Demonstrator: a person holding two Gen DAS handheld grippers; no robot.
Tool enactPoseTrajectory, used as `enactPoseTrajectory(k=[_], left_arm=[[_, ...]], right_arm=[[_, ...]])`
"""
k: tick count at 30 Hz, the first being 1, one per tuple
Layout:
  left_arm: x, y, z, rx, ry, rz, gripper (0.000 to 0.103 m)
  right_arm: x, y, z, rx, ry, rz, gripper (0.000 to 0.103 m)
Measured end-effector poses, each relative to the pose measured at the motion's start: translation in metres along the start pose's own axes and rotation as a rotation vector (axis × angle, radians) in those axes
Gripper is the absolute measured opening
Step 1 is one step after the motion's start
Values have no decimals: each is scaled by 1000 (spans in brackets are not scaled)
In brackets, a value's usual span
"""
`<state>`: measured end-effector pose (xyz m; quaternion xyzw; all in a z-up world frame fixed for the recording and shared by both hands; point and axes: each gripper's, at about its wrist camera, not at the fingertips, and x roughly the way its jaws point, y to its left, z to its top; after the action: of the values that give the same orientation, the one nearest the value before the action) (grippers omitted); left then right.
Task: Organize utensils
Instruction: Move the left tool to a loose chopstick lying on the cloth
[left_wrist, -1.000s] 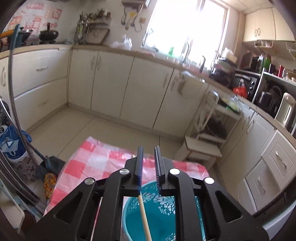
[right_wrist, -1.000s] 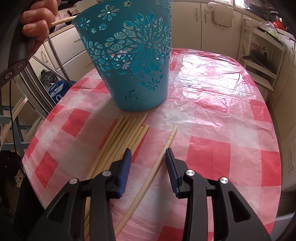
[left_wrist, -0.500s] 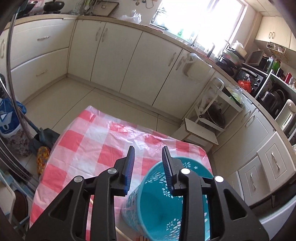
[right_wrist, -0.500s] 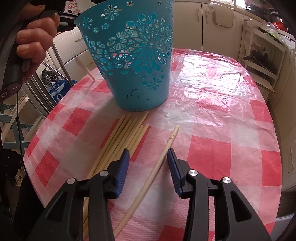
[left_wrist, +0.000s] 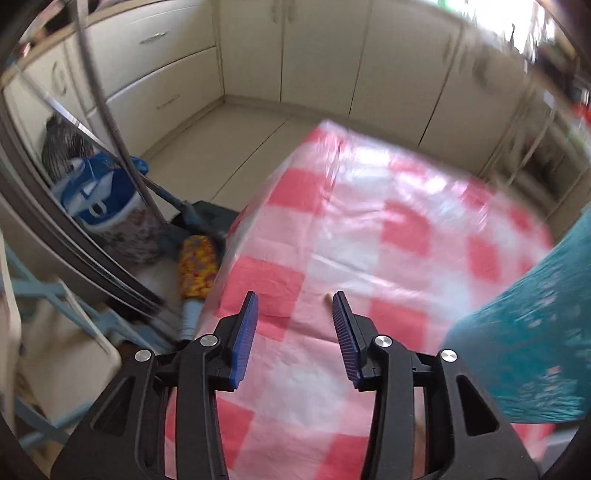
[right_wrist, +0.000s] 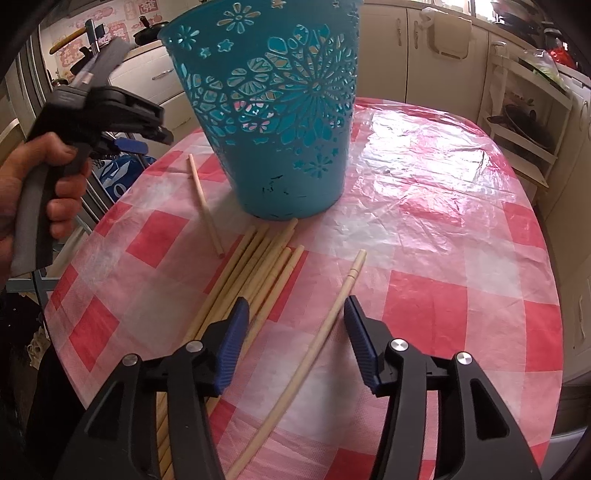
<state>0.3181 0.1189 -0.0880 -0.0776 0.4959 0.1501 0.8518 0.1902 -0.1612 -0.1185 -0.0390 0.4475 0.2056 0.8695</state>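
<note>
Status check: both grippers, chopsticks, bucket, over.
Left gripper and right gripper open, empty, jaws just widened. Stray chopstick beside teal bucket; single chopstick lies under right jaws. Path unobstructed.

No text is legible (wall posters (right_wrist: 110, 26) blurred).

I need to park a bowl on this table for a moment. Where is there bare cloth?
Bare: the checked cloth right of the teal bucket, out to the table's far edge. Crowded: in front of the bucket, the chopstick bundle and a lone chopstick at its left.
</note>
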Motion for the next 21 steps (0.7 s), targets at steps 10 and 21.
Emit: enactPoseTrajectory(k=[10, 21], left_arm=[[22, -46, -9, 236, -23, 182, 37], [27, -37, 2, 201, 40, 227, 59]], right_arm=[[-1, 0, 0, -1, 1, 19, 55], [-1, -1, -1, 1, 6, 17, 57]])
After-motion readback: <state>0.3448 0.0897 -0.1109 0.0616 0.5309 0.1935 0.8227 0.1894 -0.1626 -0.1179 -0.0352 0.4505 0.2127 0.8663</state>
